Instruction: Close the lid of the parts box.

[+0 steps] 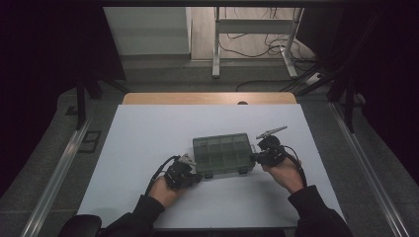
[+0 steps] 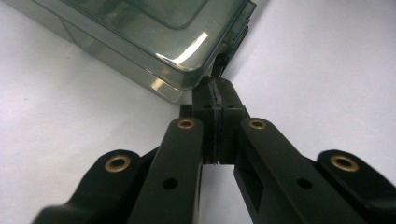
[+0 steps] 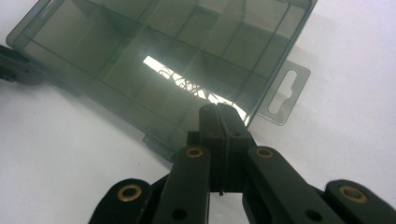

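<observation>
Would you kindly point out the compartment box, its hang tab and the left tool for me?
compartment box (image 1: 223,150): high view, middle of its clear lid.
hang tab (image 3: 286,95): right gripper view, flat plastic beside the slot.
left tool (image 2: 215,91): left gripper view, tips of the closed jaws by the box corner.

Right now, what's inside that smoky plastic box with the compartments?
Through the box's shut, tinted lid, dividers and seemingly bare compartments show. Glare on the lid covers a few middle ones, so those can't be judged.

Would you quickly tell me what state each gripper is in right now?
Left gripper: shut, holding nothing, tips at the near corner of the organizer box.
Right gripper: shut, holding nothing, tips at the box's edge.
</observation>
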A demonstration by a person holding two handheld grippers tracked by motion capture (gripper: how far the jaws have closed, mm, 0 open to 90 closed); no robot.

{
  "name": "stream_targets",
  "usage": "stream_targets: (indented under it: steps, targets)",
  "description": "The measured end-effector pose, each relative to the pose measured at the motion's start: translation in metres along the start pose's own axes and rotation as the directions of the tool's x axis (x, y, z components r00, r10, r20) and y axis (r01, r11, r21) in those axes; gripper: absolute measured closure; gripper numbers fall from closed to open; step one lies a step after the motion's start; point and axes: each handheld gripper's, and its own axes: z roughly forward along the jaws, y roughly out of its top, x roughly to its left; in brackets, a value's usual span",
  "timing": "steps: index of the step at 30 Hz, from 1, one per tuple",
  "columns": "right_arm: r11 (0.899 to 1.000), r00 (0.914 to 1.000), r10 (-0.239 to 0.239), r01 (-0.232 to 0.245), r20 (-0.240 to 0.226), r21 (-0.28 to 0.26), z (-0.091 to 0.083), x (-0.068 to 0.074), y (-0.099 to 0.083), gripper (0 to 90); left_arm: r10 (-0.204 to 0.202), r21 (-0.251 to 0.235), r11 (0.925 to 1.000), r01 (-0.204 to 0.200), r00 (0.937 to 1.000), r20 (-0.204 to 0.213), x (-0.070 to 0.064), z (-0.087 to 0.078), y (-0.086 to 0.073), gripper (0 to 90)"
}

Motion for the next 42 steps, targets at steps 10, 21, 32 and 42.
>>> stream_targets:
  steps: [10,21,32,42]
  targets:
    - [1.0,1.0,-0.002,0.002,-0.001,0.001,0.0,0.001,0.0,89.4,0.0,0.003,1.0,0.0,0.9999,-0.016,0.008,0.0,0.003,89.6]
    - [1.0,1.0,-0.002,0.002,0.001,0.0,0.0,0.001,0.0,87.6,-0.002,0.009,1.0,0.002,0.9998,-0.02,0.011,-0.006,0.004,87.7]
    - [0.999,0.9998,-0.001,0.002,0.017,-0.054,-0.012,0.008,-0.003,70.3,-0.018,0.016,0.9997,0.019,0.9996,-0.019,0.012,-0.022,0.003,76.2]
    - [0.995,0.9999,-0.007,0.008,0.01,-0.096,-0.019,0.013,-0.009,55.3,-0.004,0.024,0.9997,0.005,0.9991,-0.041,0.012,-0.039,-0.004,61.5]
